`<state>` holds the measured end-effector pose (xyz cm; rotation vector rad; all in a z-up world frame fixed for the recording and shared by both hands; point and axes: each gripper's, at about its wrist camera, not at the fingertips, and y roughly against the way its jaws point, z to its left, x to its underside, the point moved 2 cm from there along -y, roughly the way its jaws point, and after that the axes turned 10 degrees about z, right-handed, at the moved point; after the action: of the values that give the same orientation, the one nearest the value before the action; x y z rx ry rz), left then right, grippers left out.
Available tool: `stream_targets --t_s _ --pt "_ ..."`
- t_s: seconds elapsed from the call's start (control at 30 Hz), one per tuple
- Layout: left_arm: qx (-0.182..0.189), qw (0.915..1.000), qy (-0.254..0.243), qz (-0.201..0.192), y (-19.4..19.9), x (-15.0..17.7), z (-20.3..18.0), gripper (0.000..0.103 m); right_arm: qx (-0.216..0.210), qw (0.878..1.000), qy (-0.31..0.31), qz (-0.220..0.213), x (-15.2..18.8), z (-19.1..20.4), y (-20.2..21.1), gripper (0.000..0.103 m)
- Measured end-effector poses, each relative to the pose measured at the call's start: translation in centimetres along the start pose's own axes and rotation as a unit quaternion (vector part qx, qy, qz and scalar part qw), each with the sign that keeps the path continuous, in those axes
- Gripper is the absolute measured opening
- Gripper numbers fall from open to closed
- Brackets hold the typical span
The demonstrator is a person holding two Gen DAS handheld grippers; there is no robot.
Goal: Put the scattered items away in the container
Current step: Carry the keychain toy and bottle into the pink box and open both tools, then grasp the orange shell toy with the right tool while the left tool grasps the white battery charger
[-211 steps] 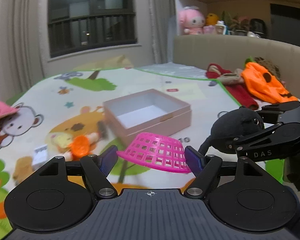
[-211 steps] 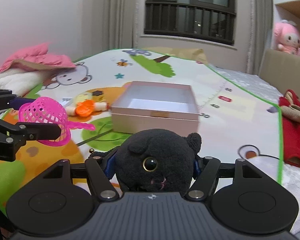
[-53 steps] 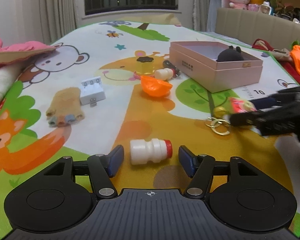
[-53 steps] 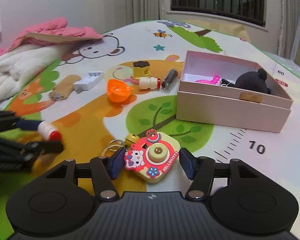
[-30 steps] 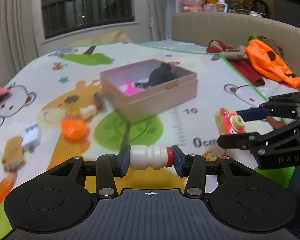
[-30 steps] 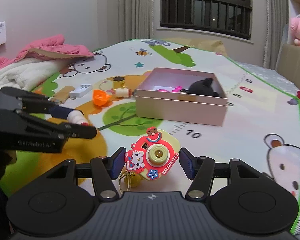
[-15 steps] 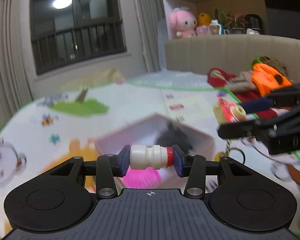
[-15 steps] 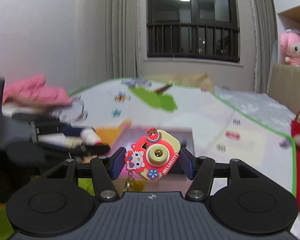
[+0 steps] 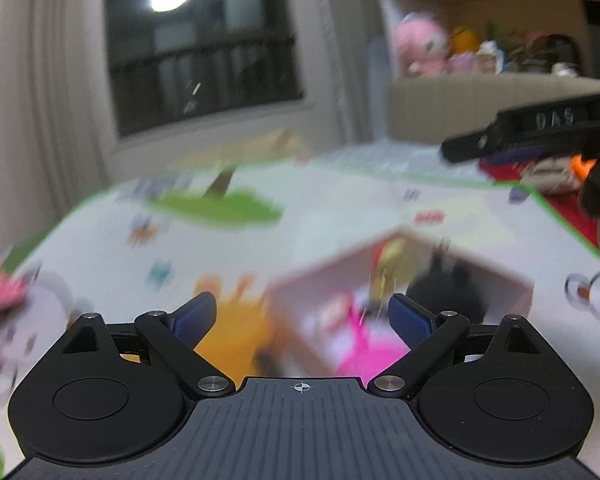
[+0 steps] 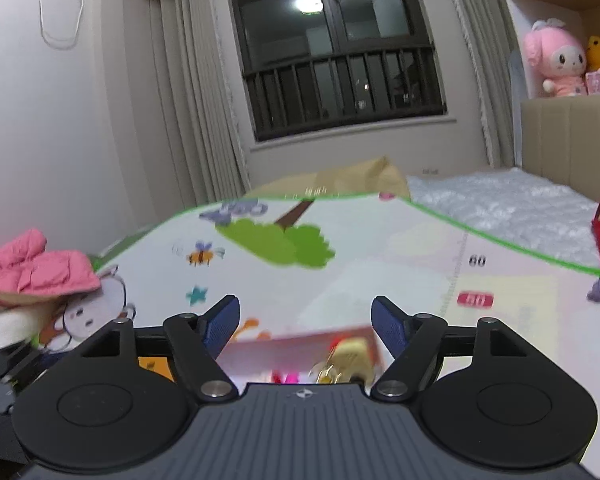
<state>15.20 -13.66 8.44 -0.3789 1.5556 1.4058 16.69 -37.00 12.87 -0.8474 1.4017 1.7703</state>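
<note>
Opening wide, the left gripper [image 9: 302, 316] and right gripper [image 10: 304, 320] hold nothing. The pink box [image 9: 496, 276] sits below them at 6 o'clock, toys inside, bare mat [image 10: 380, 240] beyond.

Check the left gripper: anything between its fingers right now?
Nothing. In the left wrist view the left gripper has bare, opening jaws above the blurred pink box.

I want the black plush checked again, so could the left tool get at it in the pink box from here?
Probably yes. The left tool is opening with nothing between its fingers, and the black plush lies in the open-topped pink box just ahead. Blur hides finer detail.
</note>
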Motion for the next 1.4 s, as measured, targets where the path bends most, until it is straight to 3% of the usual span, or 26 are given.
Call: stream_targets --t_s 0.2,0.4,0.57,0.73,0.77,0.8,0.83,0.97,1.17,1.27,1.4 --pt "-0.072 0.9931 0.056 0.074 3.3 7.6 4.4 0.1 -0.018 0.997 0.068 0.039 4.1 7.0 -1.1 0.073" --pt "-0.091 0.9802 0.133 0.115 5.7 13.1 9.1 0.101 -0.055 0.98 0.169 0.087 9.7 16.7 -3.4 0.073" --pt "-0.097 0.9762 0.159 0.112 7.5 15.1 11.5 0.101 -0.054 0.968 0.214 0.119 12.8 22.1 -6.1 0.073" --pt "-0.096 0.9738 0.178 0.105 8.3 16.3 13.2 0.101 -0.041 0.966 0.209 0.149 13.4 23.4 -8.7 0.071" --pt "-0.098 0.9733 0.18 0.104 8.3 16.4 13.5 0.101 -0.038 0.965 0.209 0.155 13.4 23.5 -9.2 0.066" --pt "-0.099 0.973 0.181 0.102 8.4 16.5 13.7 0.101 -0.037 0.964 0.209 0.161 13.6 23.6 -9.5 0.051" --pt "-0.1 0.973 0.182 0.1 8.5 16.5 14.0 0.101 -0.036 0.963 0.208 0.168 13.7 23.6 -9.8 0.045" --pt "-0.111 0.9743 0.173 0.091 8.3 16.1 14.9 0.101 -0.032 0.964 0.208 0.164 14.0 23.2 -8.7 0.045" --pt "-0.124 0.9789 0.14 0.082 6.6 14.1 15.9 0.101 -0.058 0.966 0.198 0.154 15.5 22.0 -3.3 0.045" --pt "-0.104 0.9815 0.147 0.065 6.1 12.6 15.9 0.101 -0.06 0.969 0.19 0.145 16.8 21.0 -0.3 0.045" --pt "-0.05 0.987 0.144 0.052 4.3 10.7 14.5 0.1 -0.053 0.973 0.178 0.134 18.5 19.9 1.9 0.045"
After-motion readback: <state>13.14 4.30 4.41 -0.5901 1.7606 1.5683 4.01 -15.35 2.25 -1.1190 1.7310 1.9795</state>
